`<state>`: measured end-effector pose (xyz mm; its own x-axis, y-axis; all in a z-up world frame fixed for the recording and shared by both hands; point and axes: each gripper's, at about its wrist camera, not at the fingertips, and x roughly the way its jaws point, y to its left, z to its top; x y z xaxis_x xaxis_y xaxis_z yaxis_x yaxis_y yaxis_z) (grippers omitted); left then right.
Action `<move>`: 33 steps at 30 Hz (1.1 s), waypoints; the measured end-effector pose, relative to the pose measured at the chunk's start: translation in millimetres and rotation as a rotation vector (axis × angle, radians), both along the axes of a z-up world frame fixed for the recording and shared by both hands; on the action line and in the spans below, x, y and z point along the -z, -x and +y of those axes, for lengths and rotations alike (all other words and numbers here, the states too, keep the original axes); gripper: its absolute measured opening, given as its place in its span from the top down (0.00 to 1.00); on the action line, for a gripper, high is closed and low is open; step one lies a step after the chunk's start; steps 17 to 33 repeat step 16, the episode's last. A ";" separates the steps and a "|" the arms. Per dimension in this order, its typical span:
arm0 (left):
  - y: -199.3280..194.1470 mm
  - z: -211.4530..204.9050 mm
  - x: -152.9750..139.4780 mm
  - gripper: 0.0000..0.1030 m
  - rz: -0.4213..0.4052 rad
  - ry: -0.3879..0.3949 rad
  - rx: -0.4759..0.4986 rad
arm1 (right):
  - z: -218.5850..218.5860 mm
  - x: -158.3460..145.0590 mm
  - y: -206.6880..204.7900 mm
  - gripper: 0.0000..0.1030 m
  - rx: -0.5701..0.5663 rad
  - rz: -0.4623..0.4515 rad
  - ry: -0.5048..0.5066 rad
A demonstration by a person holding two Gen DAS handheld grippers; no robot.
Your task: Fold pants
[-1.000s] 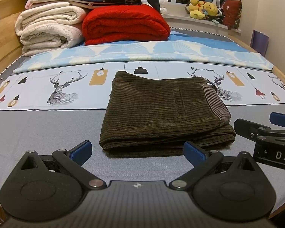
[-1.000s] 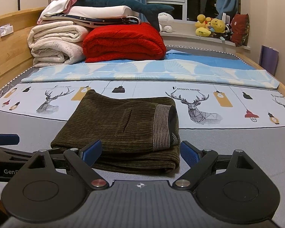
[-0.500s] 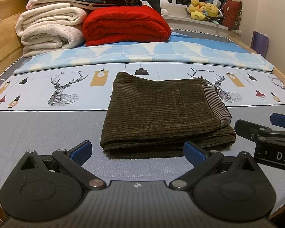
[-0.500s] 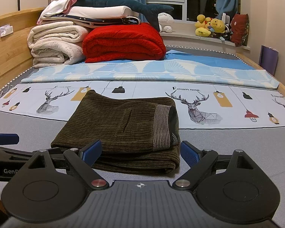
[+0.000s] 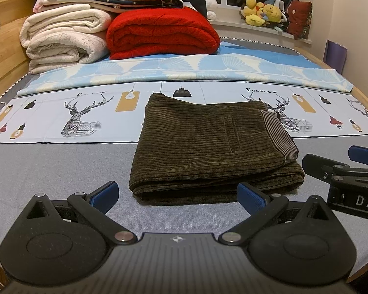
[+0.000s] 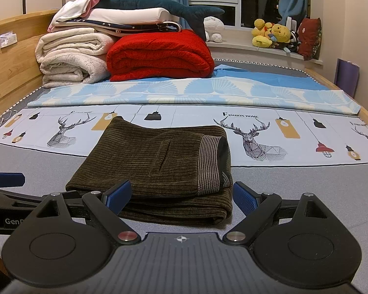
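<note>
My left hand-held gripper [image 5: 177,196] sits low over the near edge of the bed [image 5: 49,169], its blue-padded fingers [image 5: 103,194] spread wide with nothing between them. My right hand-held gripper [image 6: 181,194] is beside it at about the same height, its fingers [image 6: 244,197] just as wide apart and also empty. Each one shows at the edge of the other's camera view.

Just ahead of both lie the pants [image 5: 208,152], dark olive corduroy, folded into a compact, roughly rectangular stack of several layers. They rest flat on the grey part of the bed, their far edge lying over the pale printed sheet [image 5: 61,120] with deer and lamp motifs. A pocket opening [image 6: 163,156] shows on the top layer, and the striped waistband [image 6: 208,164] runs along the stack's right side. From the right wrist view my left finger pad overlaps the stack's near edge, but I cannot tell whether it touches the cloth.

Beyond the pants a light blue shell-patterned cover [image 6: 208,93] lies across the bed. Behind that, near the wooden bed frame [image 6: 9,73], are a folded red blanket [image 6: 159,56] and cream blankets [image 6: 71,58] topped with more bedding and a dark plush shark [image 6: 159,3]. Yellow plush toys [image 6: 269,35] sit on the window sill.
</note>
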<state>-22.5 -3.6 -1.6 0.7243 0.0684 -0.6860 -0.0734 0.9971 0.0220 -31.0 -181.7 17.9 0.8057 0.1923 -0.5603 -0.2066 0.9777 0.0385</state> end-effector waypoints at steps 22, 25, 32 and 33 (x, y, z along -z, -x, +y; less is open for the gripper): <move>-0.6 0.6 0.3 0.01 0.004 0.001 0.007 | 0.2 -0.1 0.0 0.12 0.000 0.000 0.000; -0.6 0.6 0.3 0.01 0.004 0.001 0.007 | 0.2 -0.1 0.0 0.12 0.000 0.000 0.000; -0.6 0.6 0.3 0.01 0.004 0.001 0.007 | 0.2 -0.1 0.0 0.12 0.000 0.000 0.000; -0.6 0.6 0.3 0.01 0.004 0.001 0.007 | 0.2 -0.1 0.0 0.12 0.000 0.000 0.000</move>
